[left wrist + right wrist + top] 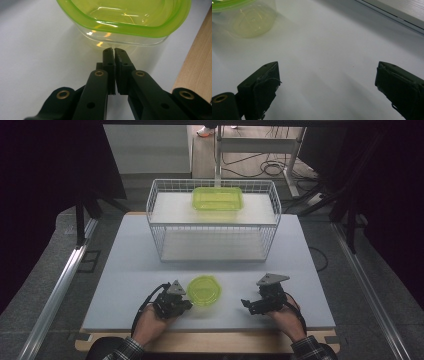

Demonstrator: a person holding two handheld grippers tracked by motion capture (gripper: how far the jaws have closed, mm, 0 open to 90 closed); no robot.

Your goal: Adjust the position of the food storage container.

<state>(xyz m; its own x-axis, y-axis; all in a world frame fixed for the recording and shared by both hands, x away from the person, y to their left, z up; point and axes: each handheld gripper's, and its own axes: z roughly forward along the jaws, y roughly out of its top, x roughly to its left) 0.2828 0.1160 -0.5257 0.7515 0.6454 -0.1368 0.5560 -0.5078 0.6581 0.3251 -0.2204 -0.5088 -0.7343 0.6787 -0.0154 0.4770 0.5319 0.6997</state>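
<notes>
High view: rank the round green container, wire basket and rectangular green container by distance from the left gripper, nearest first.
From the left gripper:
1. Round green container, just beside it toward the table's middle, at the near edge.
2. Wire basket, farther back at mid-table.
3. Rectangular green container, on the basket's upper shelf, toward the back.

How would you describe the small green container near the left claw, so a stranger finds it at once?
Start at the white wire basket on the grey table. In front of it, beside the shut left claw, stands a small round green-rimmed container. The other green container, rectangular, sits atop the basket.
</notes>
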